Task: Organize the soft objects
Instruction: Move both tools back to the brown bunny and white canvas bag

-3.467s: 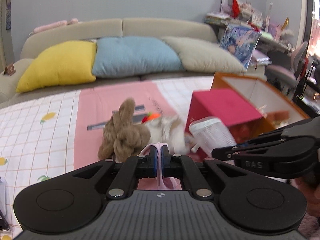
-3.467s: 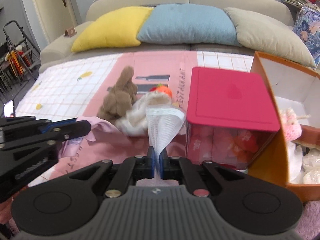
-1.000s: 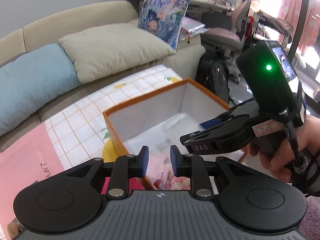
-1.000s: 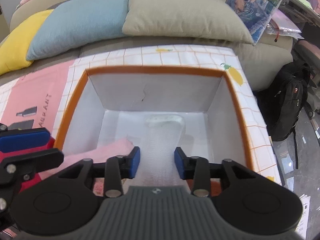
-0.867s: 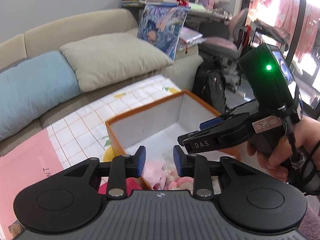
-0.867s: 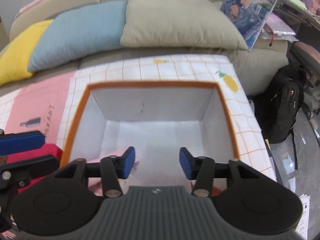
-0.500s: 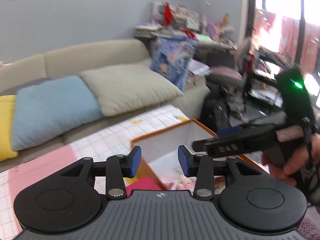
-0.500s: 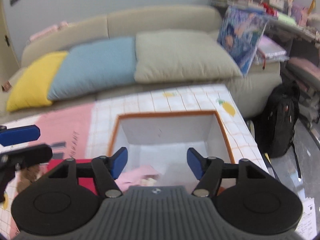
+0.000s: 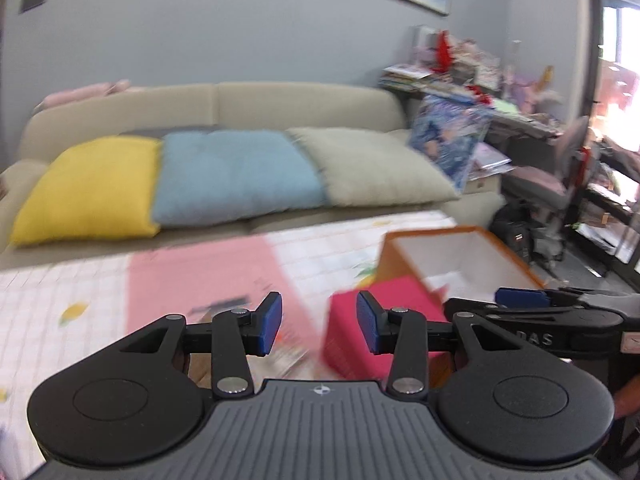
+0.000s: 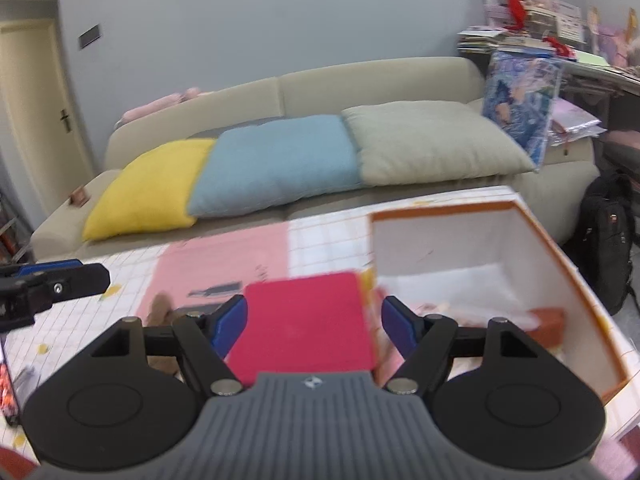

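Left gripper [image 9: 316,328]: blue pads [image 9: 269,322] apart, about half spread, nothing between them. Right gripper [image 10: 313,326]: jaws spread wider, have just been opening, nothing gripped; pink lid visible through the gap but lying below, not pinched.

Just past both sets of fingers: pink-lidded box [image 10: 306,322] on the table, blurred in both views. Touching or just beside its right side: orange box [image 10: 560,252], white inside, open on top. Inside it, pale and pinkish soft things [image 10: 460,280] heaped on the floor of the box, too smeared to name singly. Left of the pink-lidded box, partly behind the right gripper's left finger: a brown plush toy [image 10: 160,308], on the pink stripe of the checked tablecloth [image 9: 168,280].

Right gripper seen side-on at the right edge of the left wrist view [image 9: 520,300]; left gripper at the left edge of the right wrist view [image 10: 52,276].

Beyond the table: beige sofa [image 9: 216,104] with yellow [image 9: 88,188], blue [image 9: 236,176] and grey [image 9: 368,168] cushions. Black backpack [image 10: 608,236] on the floor at right.
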{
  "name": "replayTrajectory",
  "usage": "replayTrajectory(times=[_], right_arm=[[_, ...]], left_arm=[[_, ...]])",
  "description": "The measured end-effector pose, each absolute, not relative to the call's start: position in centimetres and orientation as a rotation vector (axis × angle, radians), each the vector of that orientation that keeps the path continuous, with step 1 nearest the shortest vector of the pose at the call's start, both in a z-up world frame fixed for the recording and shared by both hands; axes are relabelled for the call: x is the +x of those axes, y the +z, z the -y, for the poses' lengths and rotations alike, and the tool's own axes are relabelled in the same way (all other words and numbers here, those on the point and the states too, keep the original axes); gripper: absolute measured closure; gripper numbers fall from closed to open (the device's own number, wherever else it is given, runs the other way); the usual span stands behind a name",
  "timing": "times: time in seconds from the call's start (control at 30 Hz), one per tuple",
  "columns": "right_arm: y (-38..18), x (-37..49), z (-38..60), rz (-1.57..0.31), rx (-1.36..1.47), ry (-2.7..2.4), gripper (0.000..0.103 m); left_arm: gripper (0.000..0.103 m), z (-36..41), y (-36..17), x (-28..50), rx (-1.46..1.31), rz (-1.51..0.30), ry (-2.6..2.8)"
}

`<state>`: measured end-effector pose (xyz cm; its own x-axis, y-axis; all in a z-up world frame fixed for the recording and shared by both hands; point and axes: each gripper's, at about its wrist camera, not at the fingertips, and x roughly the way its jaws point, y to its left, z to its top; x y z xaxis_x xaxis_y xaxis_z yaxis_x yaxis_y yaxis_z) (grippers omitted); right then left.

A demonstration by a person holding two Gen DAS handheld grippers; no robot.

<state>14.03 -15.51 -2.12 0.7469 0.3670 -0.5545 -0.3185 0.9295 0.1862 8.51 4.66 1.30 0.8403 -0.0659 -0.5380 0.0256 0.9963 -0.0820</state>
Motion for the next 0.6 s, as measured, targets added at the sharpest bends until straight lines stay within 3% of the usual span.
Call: replayTrajectory(times=[0.43,0.6], right_arm=[[-6.7,10.6,8.3,-0.68,-0.127,0.536,0.03],[-7.1,11.0,6.0,-0.631,-0.251,0.61,0.031]], left_arm=[[0.055,-9.1,-4.0,5.7,-0.167,-0.707,0.104],[0.048,-10.2,-5.2,6.7,-0.199,-0.713,0.098]])
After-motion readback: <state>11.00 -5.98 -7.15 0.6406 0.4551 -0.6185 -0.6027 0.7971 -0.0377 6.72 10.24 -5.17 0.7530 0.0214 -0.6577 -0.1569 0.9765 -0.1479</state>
